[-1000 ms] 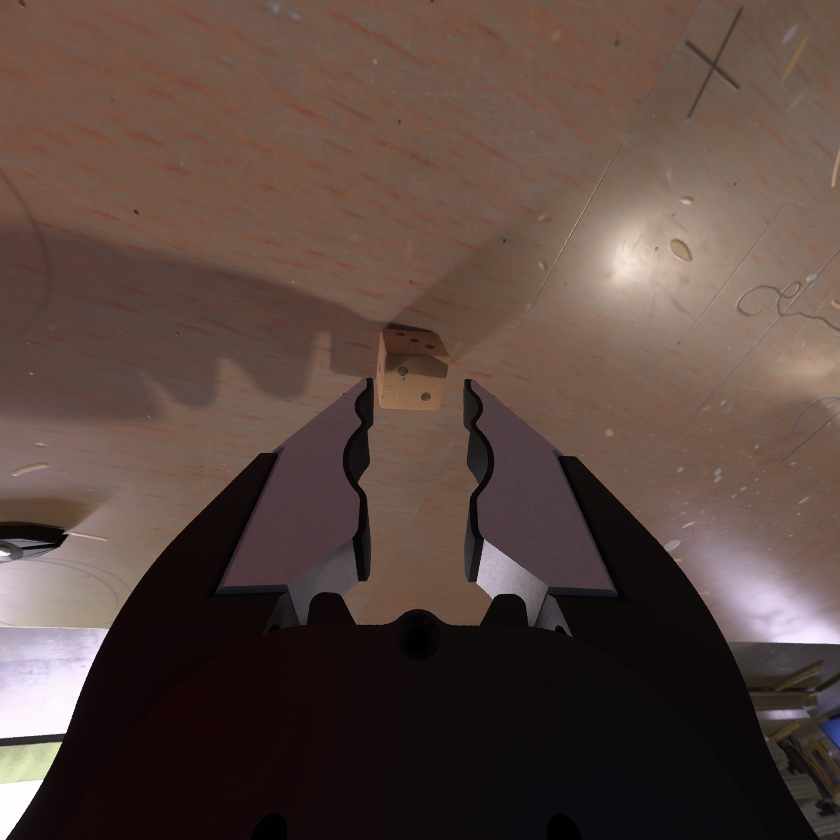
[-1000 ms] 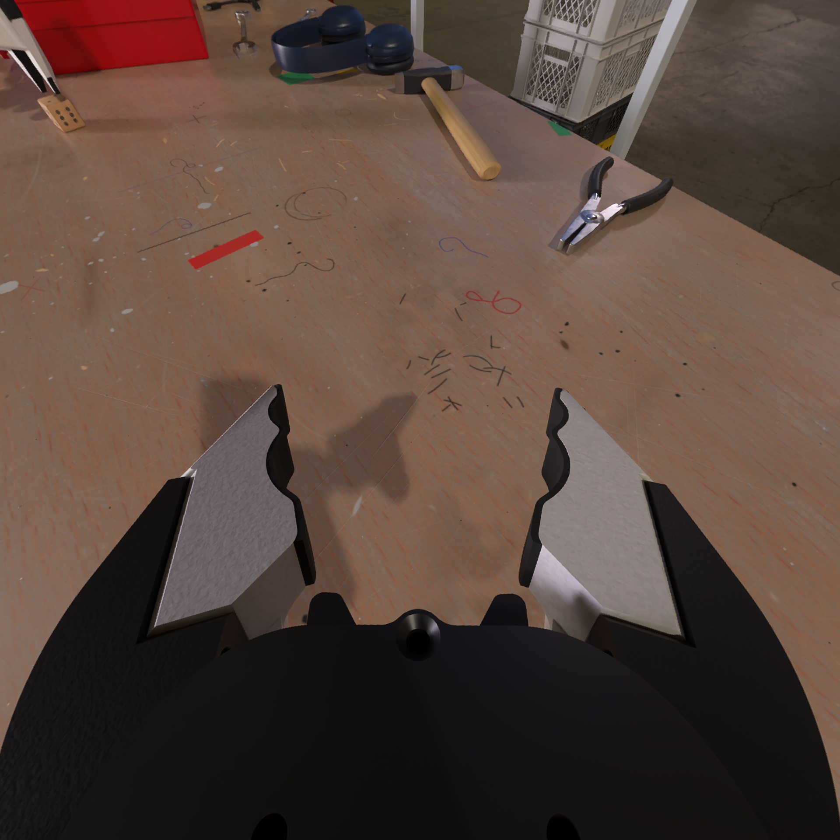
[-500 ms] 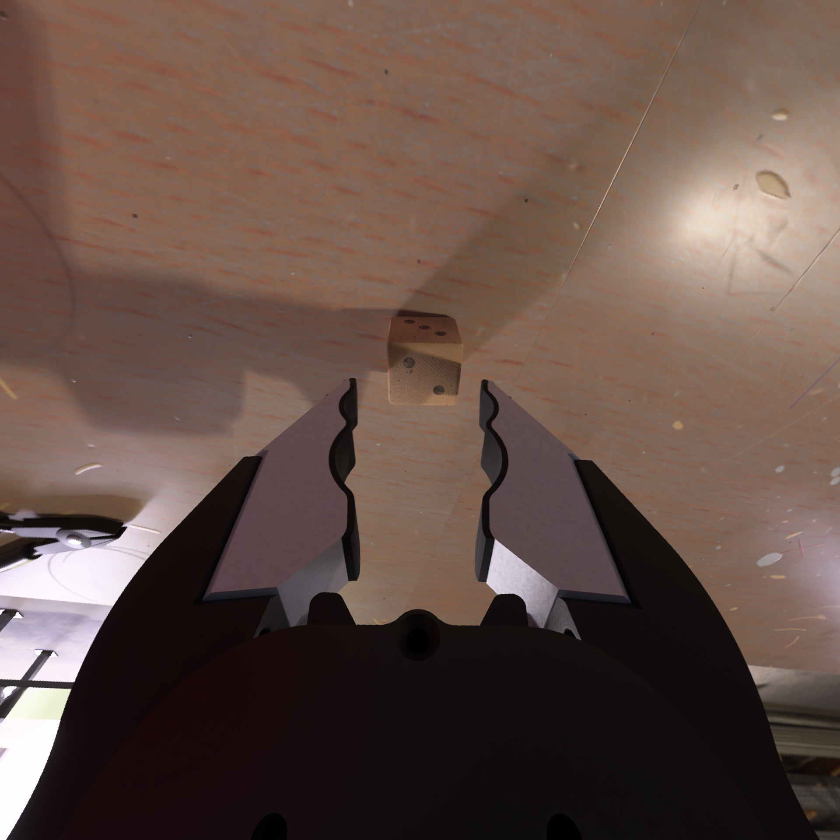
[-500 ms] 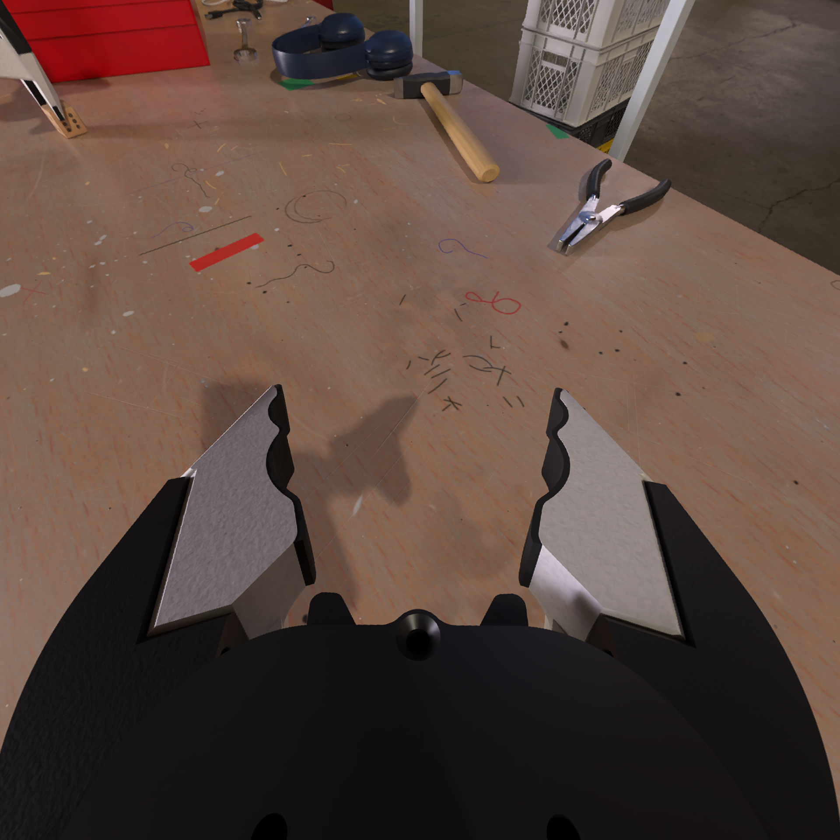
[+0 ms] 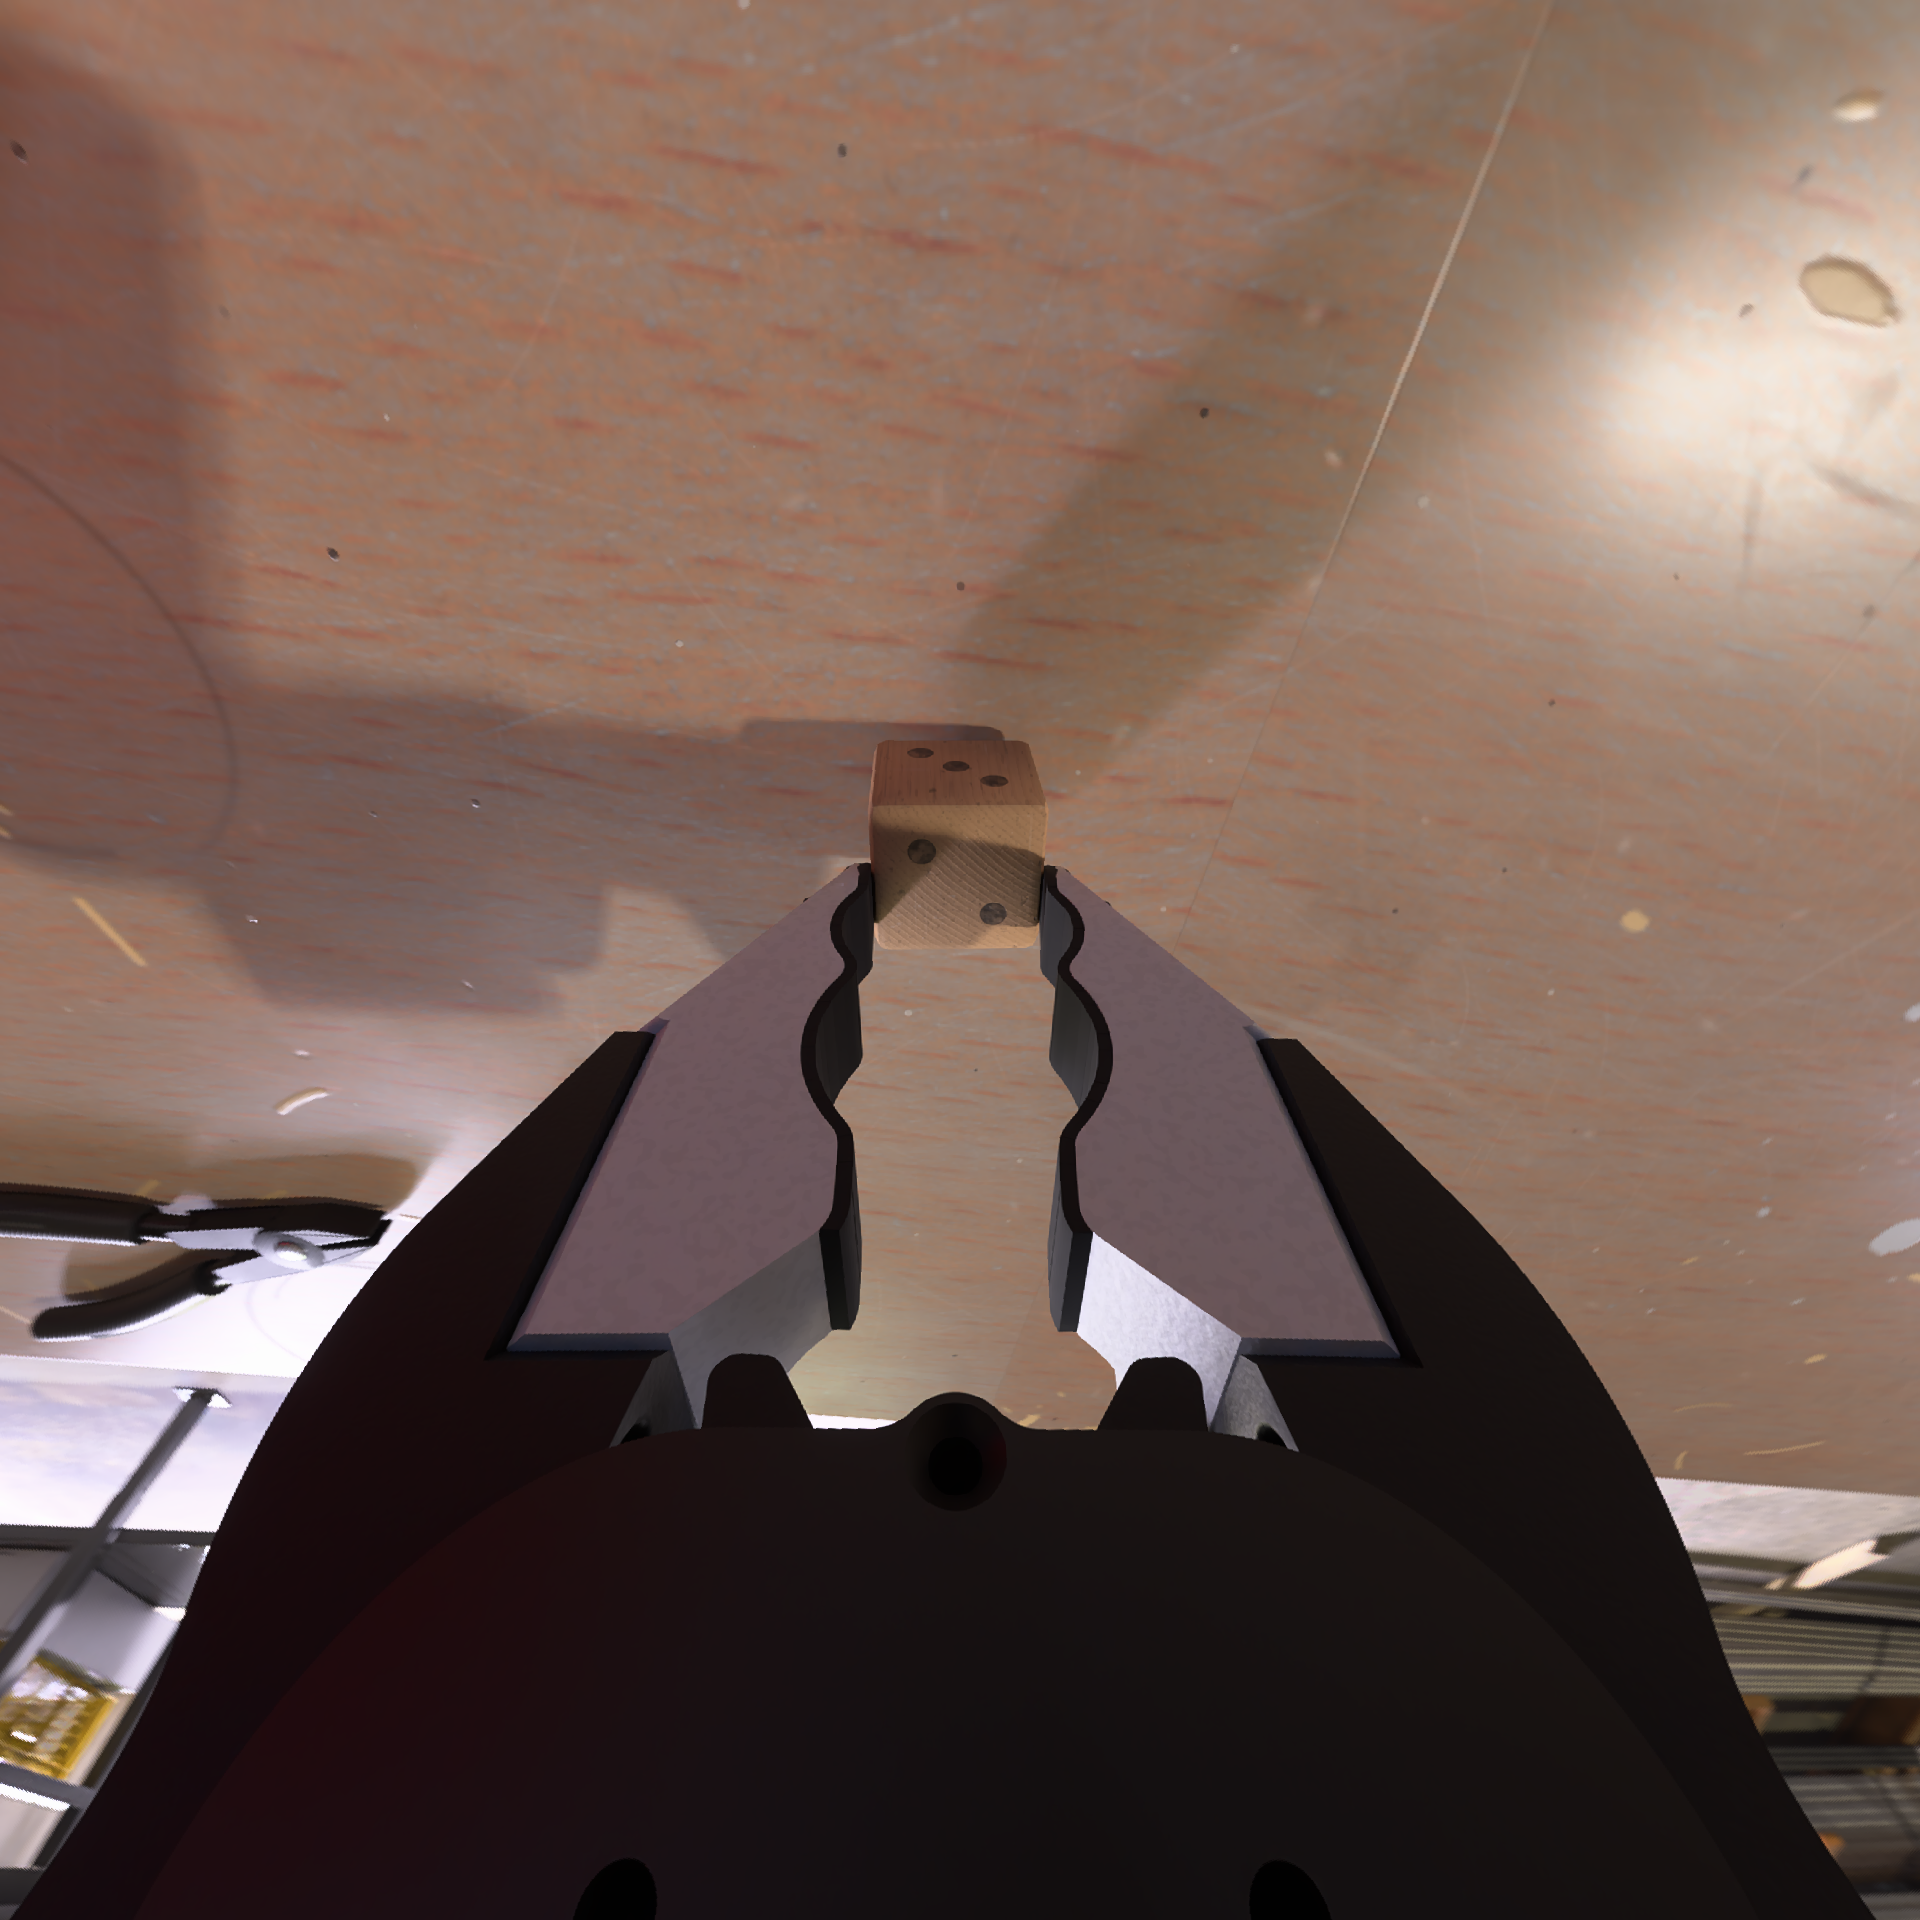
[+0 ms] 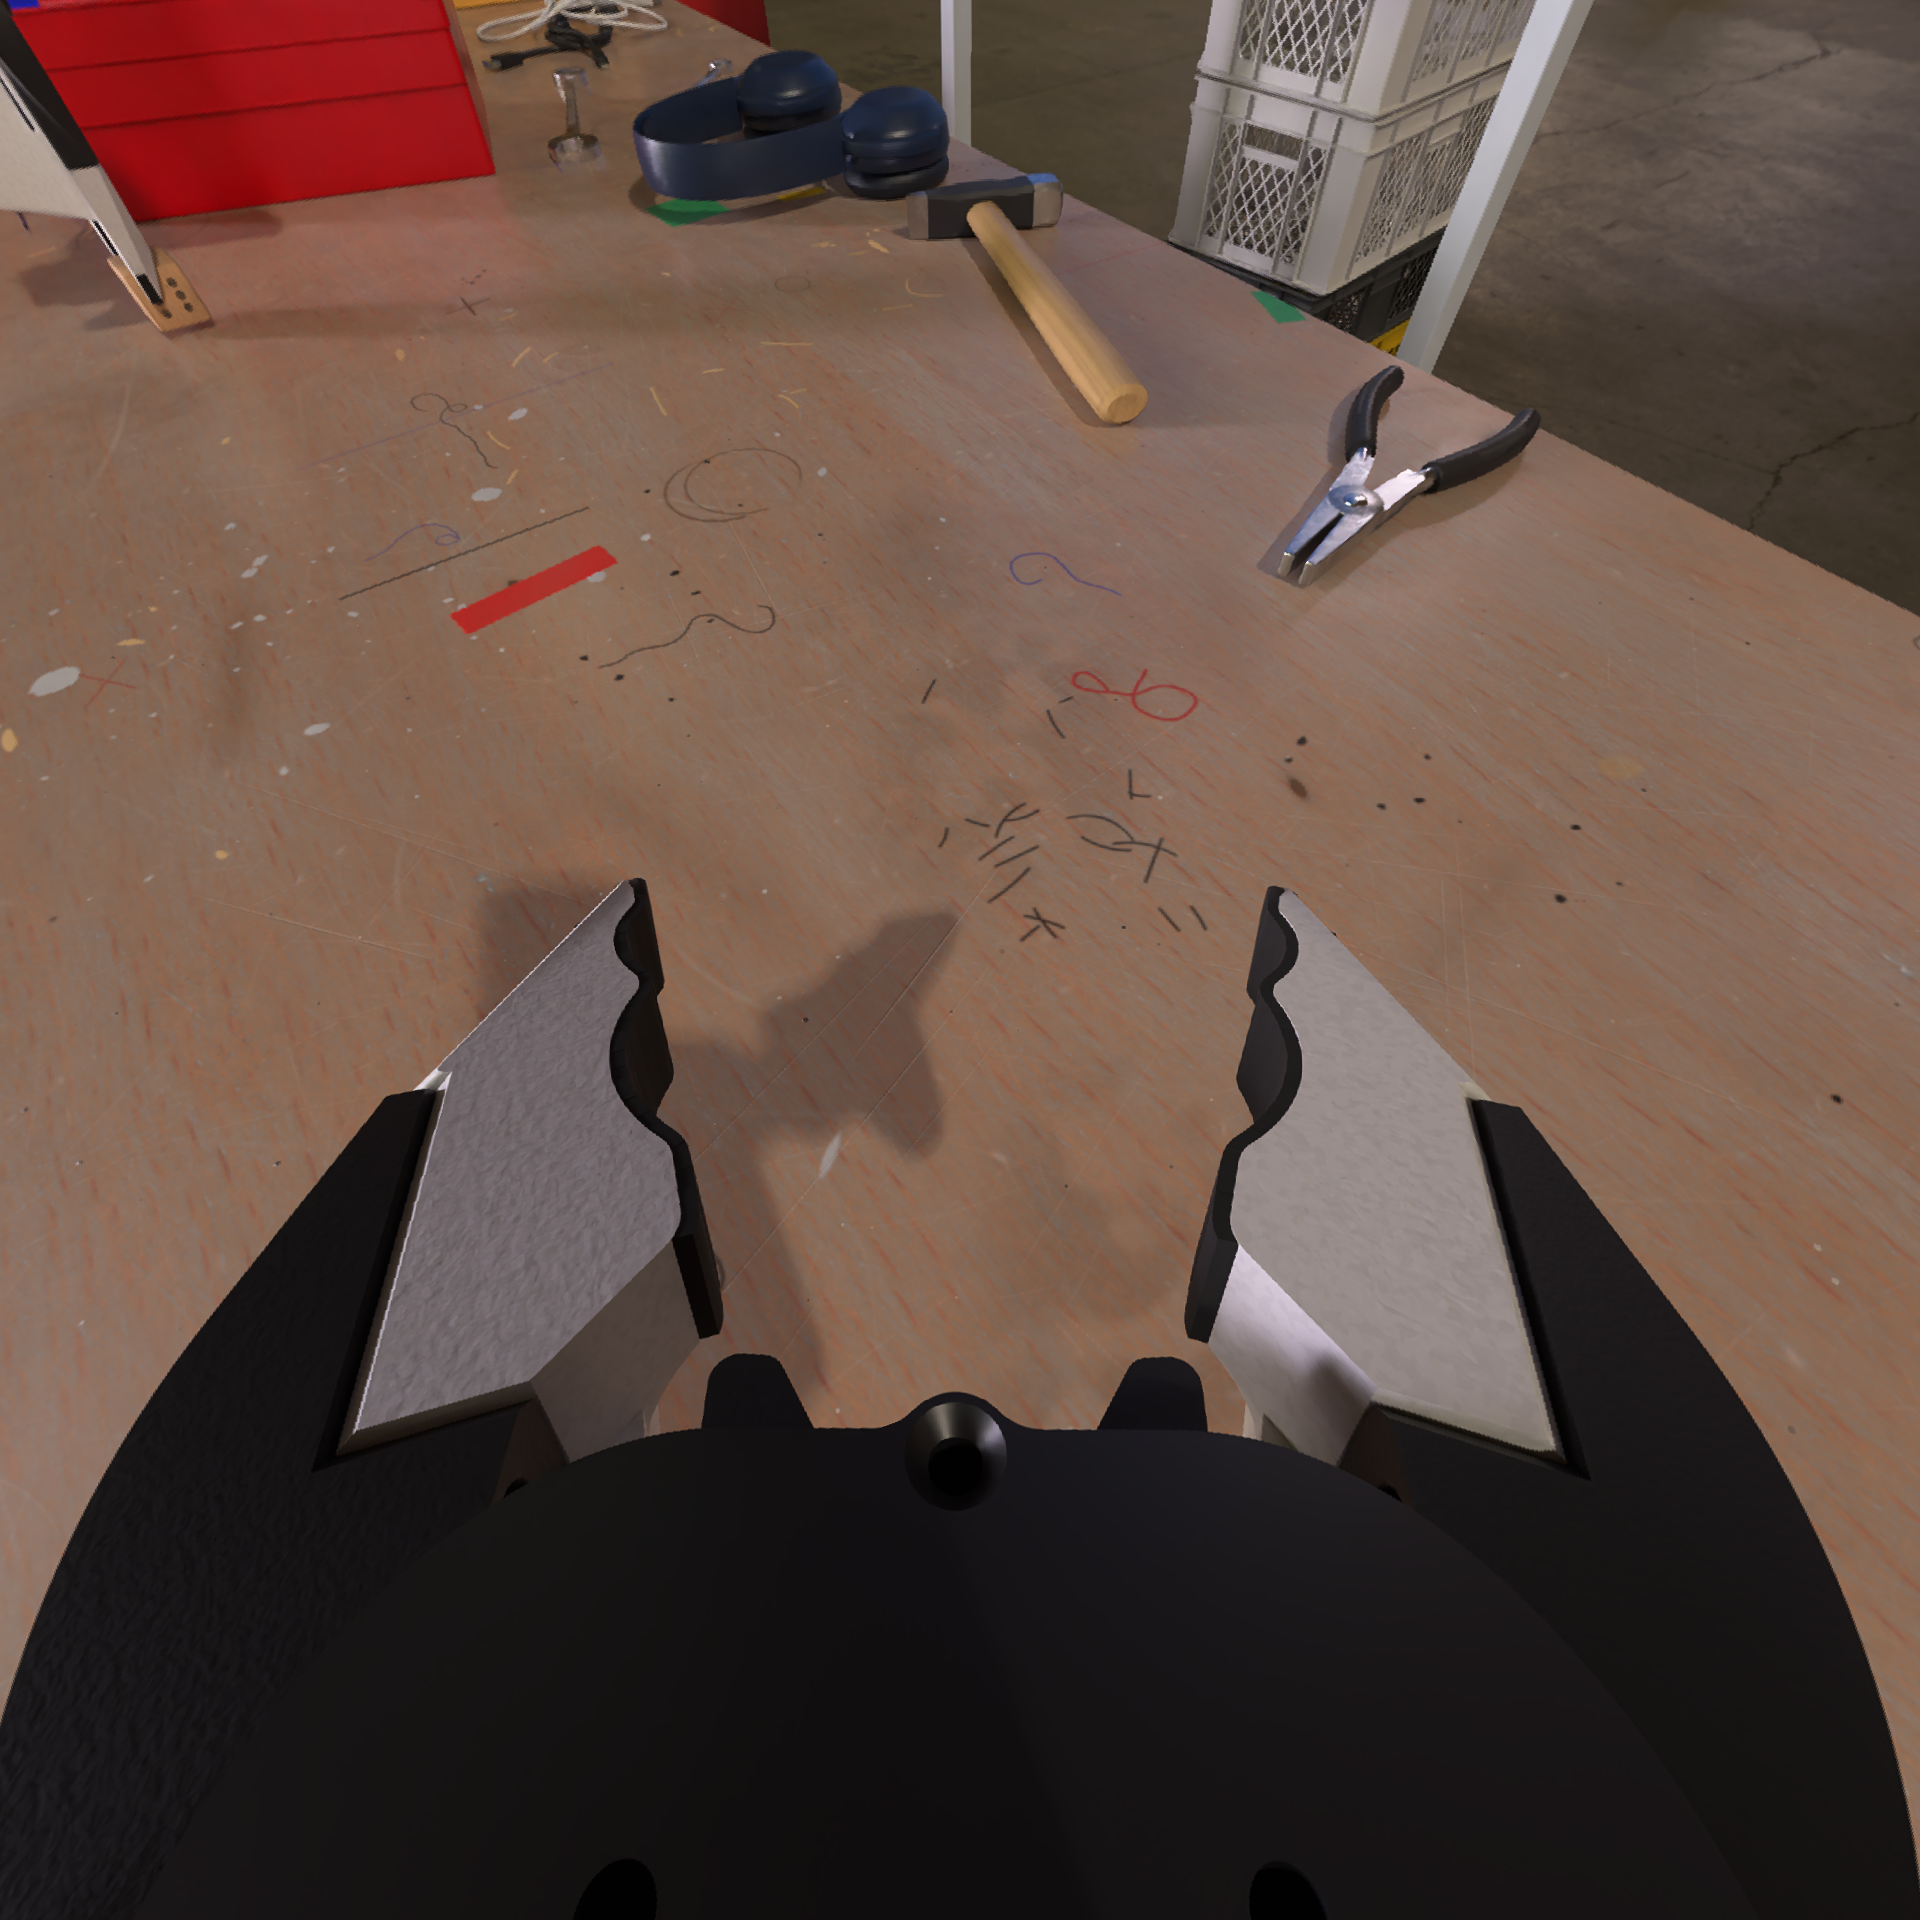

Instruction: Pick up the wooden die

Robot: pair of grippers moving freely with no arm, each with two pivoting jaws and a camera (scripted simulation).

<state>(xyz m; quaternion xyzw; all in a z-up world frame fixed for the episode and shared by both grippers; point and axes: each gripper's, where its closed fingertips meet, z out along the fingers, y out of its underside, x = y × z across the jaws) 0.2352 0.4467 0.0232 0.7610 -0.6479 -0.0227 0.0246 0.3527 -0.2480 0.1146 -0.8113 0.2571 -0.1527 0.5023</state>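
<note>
The wooden die (image 5: 956,873) rests on the plywood table (image 5: 623,416), with a three-pip face on top and a two-pip face toward me. My left gripper (image 5: 956,896) has narrowed around it, and both fingertips touch the die's lower side faces. In the right wrist view the die (image 6: 177,303) shows far off at the back left, partly hidden by the left gripper's fingers (image 6: 114,234). My right gripper (image 6: 956,894) is open and empty, hovering over bare table in the middle.
Black-handled pliers (image 6: 1382,478) lie near the table's right edge and also show in the left wrist view (image 5: 208,1257). A hammer (image 6: 1039,301), navy ear defenders (image 6: 790,135) and a red toolbox (image 6: 260,94) sit at the back. White crates (image 6: 1340,135) stand beyond the table.
The left gripper moved forward so that the die now sits between its fingertips. Its jaws widened, then closed onto the die's sides. The right gripper barely moved.
</note>
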